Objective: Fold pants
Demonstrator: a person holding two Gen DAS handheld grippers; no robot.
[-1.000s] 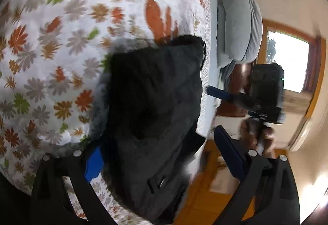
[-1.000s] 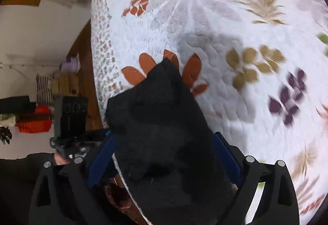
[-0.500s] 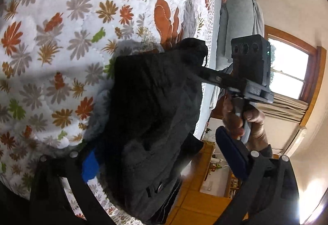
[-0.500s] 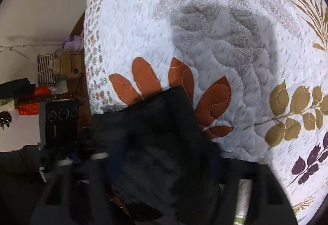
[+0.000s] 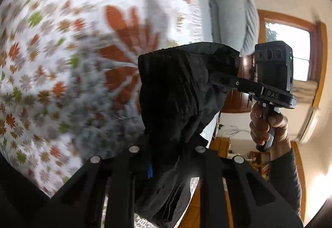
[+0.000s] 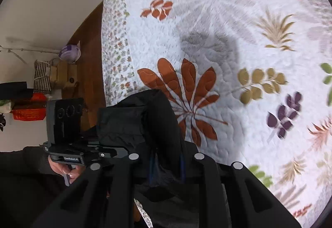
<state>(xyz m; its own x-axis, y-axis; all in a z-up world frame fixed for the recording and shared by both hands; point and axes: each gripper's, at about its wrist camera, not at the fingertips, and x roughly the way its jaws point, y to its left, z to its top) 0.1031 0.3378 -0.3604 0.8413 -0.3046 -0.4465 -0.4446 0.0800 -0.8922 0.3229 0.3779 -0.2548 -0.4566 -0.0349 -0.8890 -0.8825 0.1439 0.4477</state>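
Left wrist view: the pants (image 5: 178,99), of black cloth with a ribbed band along their upper edge, hang as a bunched, creased bundle in front of the bed (image 5: 62,61). The bed carries a white quilt printed with small flowers and one large rust-coloured leaf; the quilt is motion-blurred. The left tongs (image 5: 166,165) are drawn nearly together, and the cloth passes between them, hiding most of the blue pads. At the right of this view the right tongs (image 5: 220,78) enter from the side, their tip buried in the upper corner of the pants; the right hand (image 5: 267,124) grips the handle below. A grey pillow (image 5: 232,18) lies at the head of the bed, and a window (image 5: 290,49) is lit behind it.

Right wrist view: the left tongs (image 6: 116,152) come in from the left edge and meet the near fold of the pants (image 6: 141,122), with the left hand (image 6: 64,167) under the handle. The bundle stands above the edge of the bed (image 6: 238,41), partly covering the large rust leaf. The right tongs (image 6: 166,167) are narrowed to a slim gap filled with black cloth, thin blue pad edges showing either side. A dark wooden floor (image 6: 89,45) runs beside the bed.
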